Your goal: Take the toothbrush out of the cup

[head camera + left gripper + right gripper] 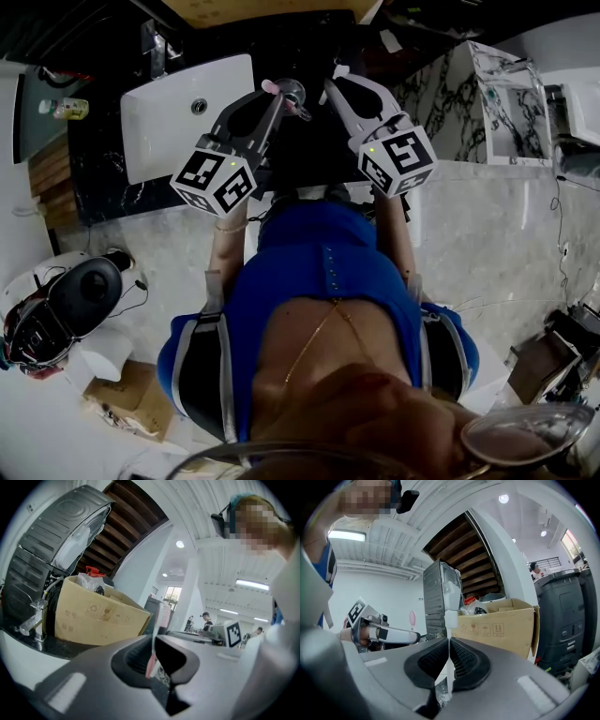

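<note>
In the head view both grippers point away from me over a dark counter. My left gripper (274, 92) is shut on a pink toothbrush (271, 86), whose tip shows beside a clear glass cup (293, 95). In the left gripper view the pink toothbrush (161, 616) stands upright between the pads of the left gripper (154, 641). My right gripper (330, 86) is shut on a white toothbrush (339, 71). The right gripper view shows that white toothbrush (450, 619) rising from the closed jaws of the right gripper (449, 641). Whether either brush still reaches into the cup is hidden.
A white sink basin (183, 112) lies left of the grippers in the black counter (300, 42). A marble-patterned partition (487, 94) stands to the right. A cardboard box (98, 613) (501, 625) and a grey appliance (61, 541) sit ahead. A round black object (84, 291) sits on the floor at the left.
</note>
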